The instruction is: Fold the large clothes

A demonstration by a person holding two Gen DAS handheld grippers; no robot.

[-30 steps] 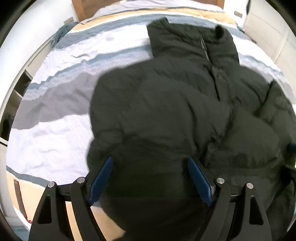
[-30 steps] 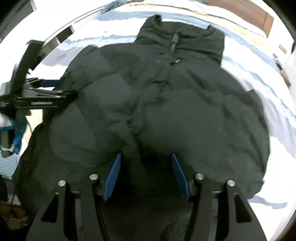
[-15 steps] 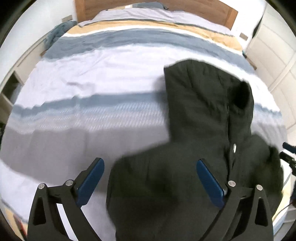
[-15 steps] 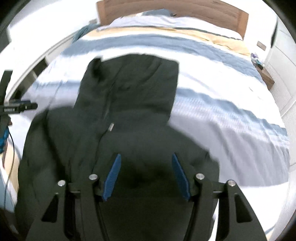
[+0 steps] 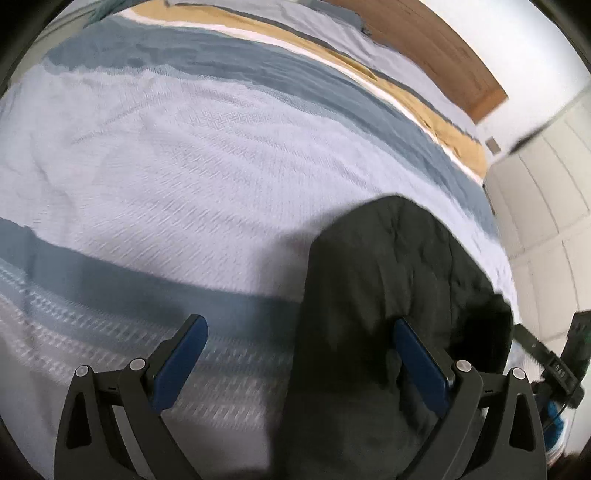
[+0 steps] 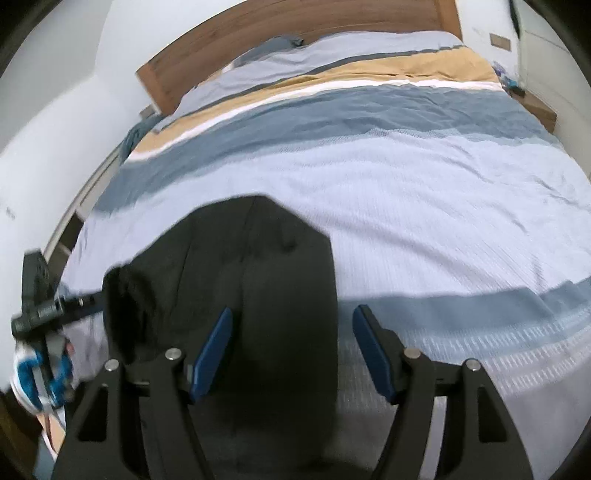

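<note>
A dark green puffer jacket (image 5: pixel 388 280) lies on the striped bed, its collar end pointing to the headboard. In the left wrist view it fills the lower right; my left gripper (image 5: pixel 299 354) is open above its left edge, with the right finger over the fabric. In the right wrist view the jacket (image 6: pixel 258 280) fills the lower left; my right gripper (image 6: pixel 291 350) is open over its right edge. Neither gripper holds anything. The jacket's lower part is hidden below both views.
The bedspread (image 6: pixel 424 206) has white, blue, grey and tan stripes. A wooden headboard (image 6: pixel 295 26) stands at the far end. White cupboards (image 5: pixel 546 206) stand by the bed's right side. The other gripper (image 6: pixel 40 306) shows at the left edge.
Both cameras have moved toward the headboard end. The jacket body has dropped out of view, leaving only the collar end in frame. Both grippers stayed open.
</note>
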